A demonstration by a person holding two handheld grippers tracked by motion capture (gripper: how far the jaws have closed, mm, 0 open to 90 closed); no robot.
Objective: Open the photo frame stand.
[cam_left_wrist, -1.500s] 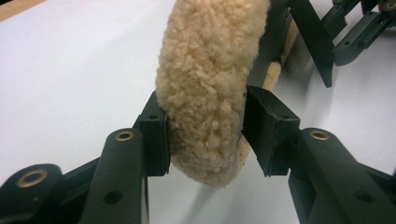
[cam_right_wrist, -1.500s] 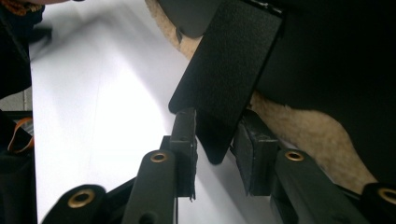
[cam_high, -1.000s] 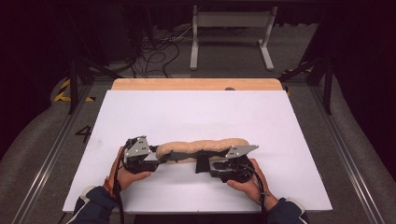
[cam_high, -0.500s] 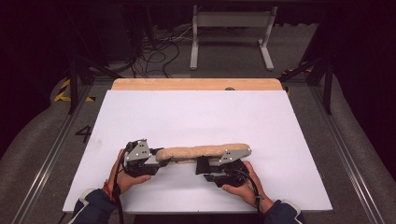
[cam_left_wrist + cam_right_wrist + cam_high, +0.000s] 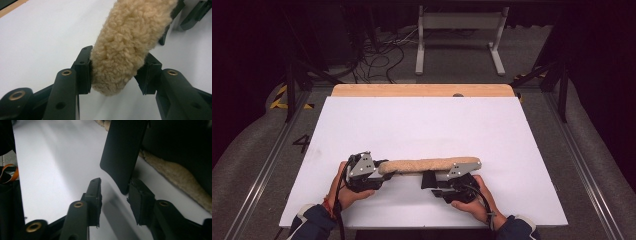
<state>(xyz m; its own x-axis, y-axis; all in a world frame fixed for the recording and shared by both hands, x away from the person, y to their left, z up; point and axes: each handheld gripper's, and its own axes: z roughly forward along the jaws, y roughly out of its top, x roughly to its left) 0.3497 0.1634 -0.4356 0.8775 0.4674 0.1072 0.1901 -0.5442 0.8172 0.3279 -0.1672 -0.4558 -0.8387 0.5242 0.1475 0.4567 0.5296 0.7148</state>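
Left claw: the left claw (image 5: 116,72) is seen pressed onto the near end of a long tan fleecy roll (image 5: 130,42), its pads sinking into the pile on both sides.
Right claw: the right claw (image 5: 115,195) is seen spread, with a flat black flap (image 5: 122,152) hanging between and above its tips; nothing is pinched.
Roll: it is laid lengthwise across the near part of the white counter (image 5: 422,125), between the two hands.
Likely reason: one end appears to be anchored so that the black part can be taken by the other claw; this is judged, not seen.
High view: the roll's whole span (image 5: 427,165) and both hands are given.
Gripper views: pad contact and the flap's loose edge are disclosed.
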